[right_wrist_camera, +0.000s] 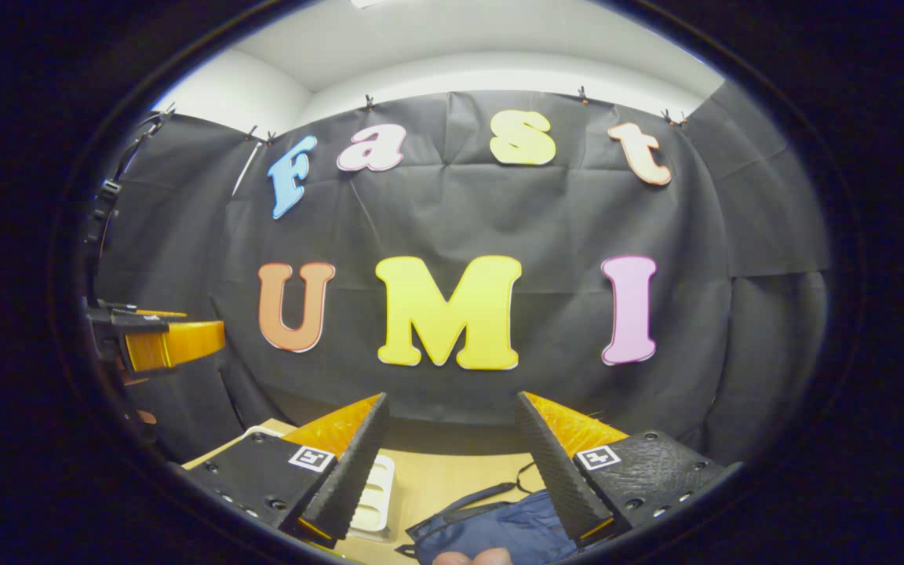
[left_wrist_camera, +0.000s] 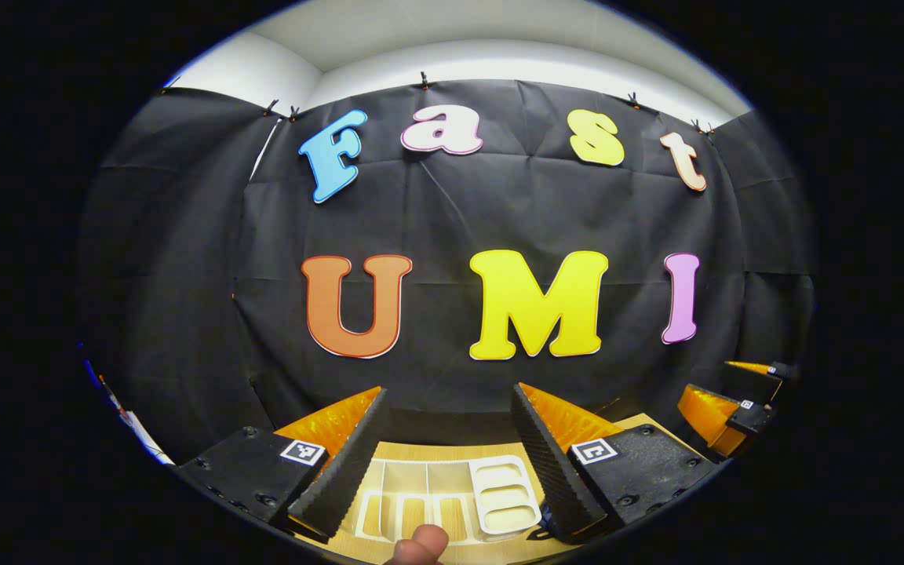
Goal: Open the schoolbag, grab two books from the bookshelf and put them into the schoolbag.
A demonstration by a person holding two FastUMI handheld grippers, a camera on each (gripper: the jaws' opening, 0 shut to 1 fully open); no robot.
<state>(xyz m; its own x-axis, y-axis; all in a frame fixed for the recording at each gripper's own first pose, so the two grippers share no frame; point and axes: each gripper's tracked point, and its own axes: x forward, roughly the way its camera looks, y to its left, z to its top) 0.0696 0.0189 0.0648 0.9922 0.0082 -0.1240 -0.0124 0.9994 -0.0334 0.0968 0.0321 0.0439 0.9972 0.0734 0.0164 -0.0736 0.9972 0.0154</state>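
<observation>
the schoolbag [right_wrist_camera: 499,530], seen in the right gripper view at 6 o'clock, lies low on a pale wooden table [right_wrist_camera: 452,479]. it is dark blue soft fabric, creased and slumped, with a thin dark strap [right_wrist_camera: 468,496] looping off its upper edge toward 11 o'clock; whether it is zipped cannot be told. the right gripper [right_wrist_camera: 450,459] hangs above it, its two ribbed wedge-shaped fingers held wide apart with nothing between them; each finger base carries a small square black-and-white marker. a fingertip [right_wrist_camera: 474,558] shows at the bottom edge, just below the bag.

at 7 o'clock from the bag, partly behind the near finger, lies a white slotted piece of the bookshelf [right_wrist_camera: 373,490], smooth hard plastic with rounded openings.

the left gripper view gives the bookshelf [left_wrist_camera: 444,498] more fully at 6 o'clock: a white divided rack lying on the same wooden table [left_wrist_camera: 428,453], with upright partitions forming narrow slots and a rounded, slotted end panel at its 3 o'clock side. the left gripper [left_wrist_camera: 450,455] frames it, fingers spread well apart and empty, and a fingertip [left_wrist_camera: 419,545] sits at the bottom edge below the rack.

each view catches the other gripper at its margin: at 4 o'clock in the left gripper view [left_wrist_camera: 730,408], at 9 o'clock in the right gripper view [right_wrist_camera: 158,341].
</observation>
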